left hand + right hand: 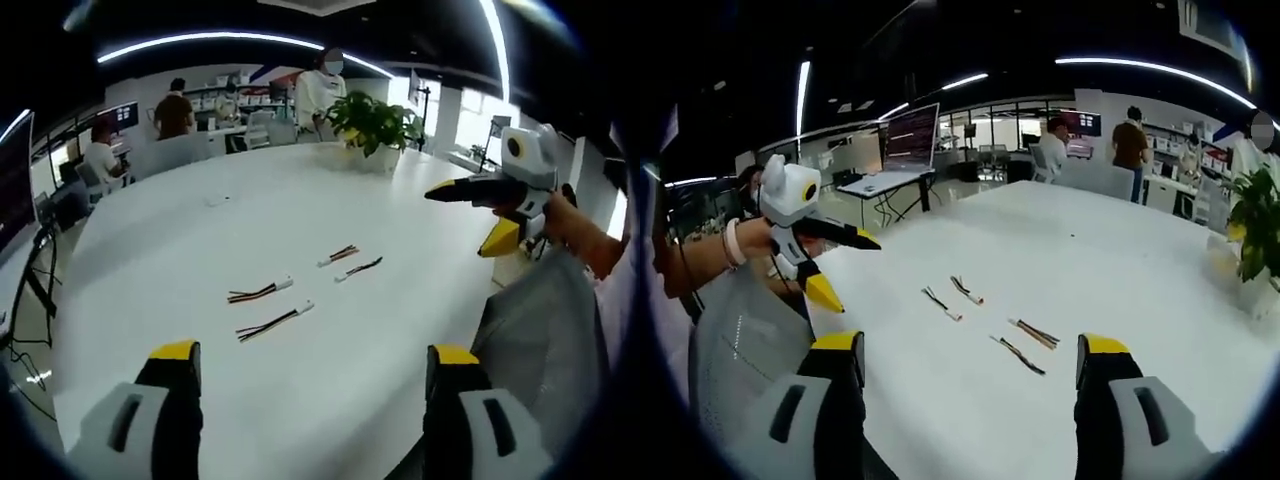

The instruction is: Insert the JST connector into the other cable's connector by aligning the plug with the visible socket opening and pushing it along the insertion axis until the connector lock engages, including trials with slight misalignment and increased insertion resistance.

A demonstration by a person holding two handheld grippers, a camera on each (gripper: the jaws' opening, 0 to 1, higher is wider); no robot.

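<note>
Four cables [268, 325] on table [200, 240]; both tongs [310, 365] spread.

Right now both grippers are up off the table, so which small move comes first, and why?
Probably lower the left gripper toward the nearest cable and pick it up. Both grippers are open and empty, and all four short cables lie loose and apart on the white table, none mated. The right gripper can then take a second cable.
</note>
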